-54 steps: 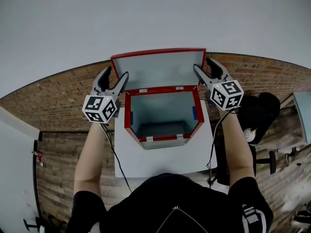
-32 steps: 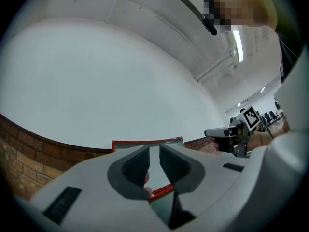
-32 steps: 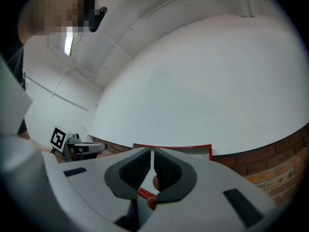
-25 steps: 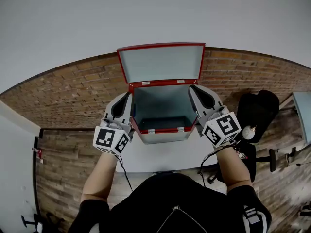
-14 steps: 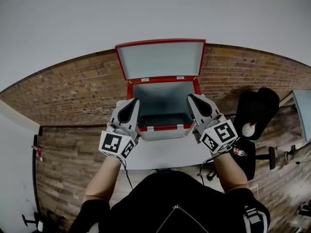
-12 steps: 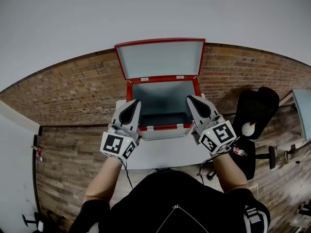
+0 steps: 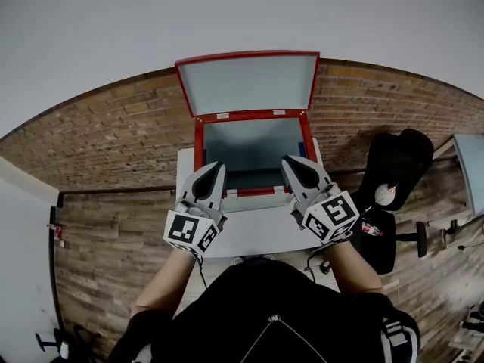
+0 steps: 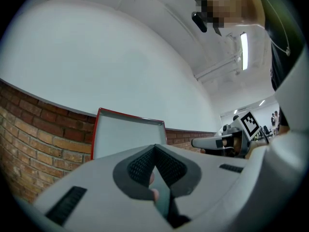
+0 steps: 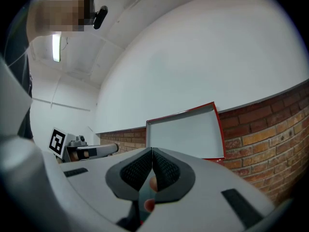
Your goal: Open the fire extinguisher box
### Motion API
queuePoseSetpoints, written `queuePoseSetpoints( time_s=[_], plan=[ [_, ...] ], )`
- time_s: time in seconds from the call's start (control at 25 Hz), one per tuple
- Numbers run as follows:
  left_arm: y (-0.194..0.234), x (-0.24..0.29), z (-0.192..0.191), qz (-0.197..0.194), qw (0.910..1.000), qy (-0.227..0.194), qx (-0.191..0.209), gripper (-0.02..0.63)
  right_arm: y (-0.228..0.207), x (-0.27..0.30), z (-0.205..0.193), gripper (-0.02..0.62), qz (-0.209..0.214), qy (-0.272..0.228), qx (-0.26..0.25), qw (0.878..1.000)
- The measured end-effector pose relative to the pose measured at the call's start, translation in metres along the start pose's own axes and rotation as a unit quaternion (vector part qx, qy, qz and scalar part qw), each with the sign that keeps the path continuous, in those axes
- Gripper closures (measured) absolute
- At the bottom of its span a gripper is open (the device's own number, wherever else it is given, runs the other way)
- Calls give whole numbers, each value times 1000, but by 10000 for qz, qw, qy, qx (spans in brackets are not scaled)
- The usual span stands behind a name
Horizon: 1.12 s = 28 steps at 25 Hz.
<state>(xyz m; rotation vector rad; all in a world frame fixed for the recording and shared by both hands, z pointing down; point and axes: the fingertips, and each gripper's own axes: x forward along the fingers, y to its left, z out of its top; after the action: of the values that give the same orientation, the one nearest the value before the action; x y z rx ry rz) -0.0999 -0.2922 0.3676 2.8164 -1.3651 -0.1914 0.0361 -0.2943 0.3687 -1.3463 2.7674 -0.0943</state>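
Observation:
The red fire extinguisher box (image 7: 200, 144) stands on a white table (image 7: 249, 237) against the brick wall. Its lid (image 7: 246, 82) is raised upright and the grey inside looks empty. The lid (image 8: 126, 139) fills the middle of the left gripper view, and the lid (image 9: 183, 132) also shows in the right gripper view. My left gripper (image 7: 218, 166) is shut and holds nothing, just in front of the box's front left corner. My right gripper (image 7: 288, 160) is shut and empty at the front right corner. Neither touches the box. Both sets of jaws are pressed together, left gripper (image 8: 155, 147) and right gripper (image 9: 152, 151).
A black office chair (image 7: 397, 169) stands right of the table, with a small white round object (image 7: 385, 195) beside it. The brick wall (image 7: 113, 134) runs behind the box under a white wall. The floor is wooden planks (image 7: 98, 255).
Both grippers have drawn back toward me and sunk, from beside the box's side walls to its front corners. The lid has stayed up and both grippers have stayed shut.

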Motion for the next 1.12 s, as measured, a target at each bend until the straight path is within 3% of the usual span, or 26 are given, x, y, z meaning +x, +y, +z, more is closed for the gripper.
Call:
queuePoseSetpoints(
  time_s=[0.44,1.12],
  plan=[
    [-15,-6,-14,-177,9997,128,-65,557,17,3,-18,575,131,185,76,9997],
    [-29,-10,-34,-297,9990,315,-95,557,32,3,-35,575,34,334,-207,9992]
  ],
)
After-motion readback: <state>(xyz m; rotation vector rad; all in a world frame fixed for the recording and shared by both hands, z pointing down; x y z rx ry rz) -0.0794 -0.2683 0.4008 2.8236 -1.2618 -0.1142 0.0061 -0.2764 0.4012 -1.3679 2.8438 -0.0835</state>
